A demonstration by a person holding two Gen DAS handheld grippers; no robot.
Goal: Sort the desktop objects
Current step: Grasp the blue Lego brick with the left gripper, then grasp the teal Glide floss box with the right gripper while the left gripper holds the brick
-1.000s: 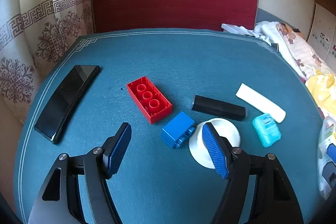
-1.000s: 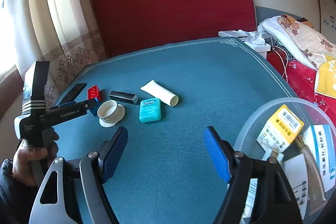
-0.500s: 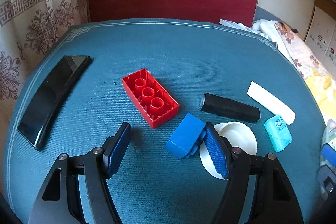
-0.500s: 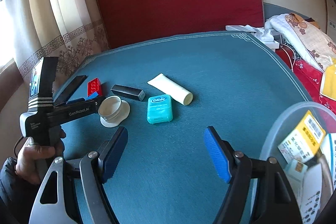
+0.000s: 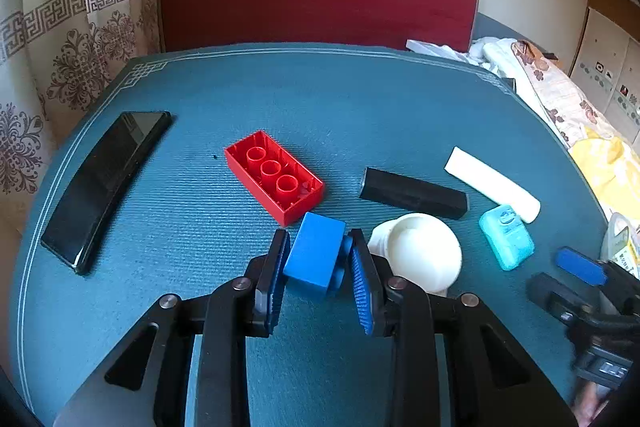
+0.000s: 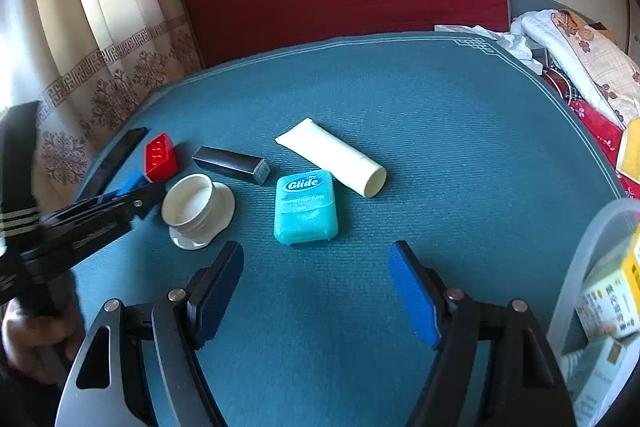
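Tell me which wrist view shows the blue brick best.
Left wrist: the blue brick fills the centre, clamped between the left gripper pads. Right wrist shows only a blue sliver of it behind that gripper, beside the red brick.

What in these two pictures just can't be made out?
- Blue brick: right wrist view, mostly hidden behind the left gripper.
- Clear tub: cut by the right edge in both views; box labels too small.
- Person's hand: blurred, cropped at the left edge.
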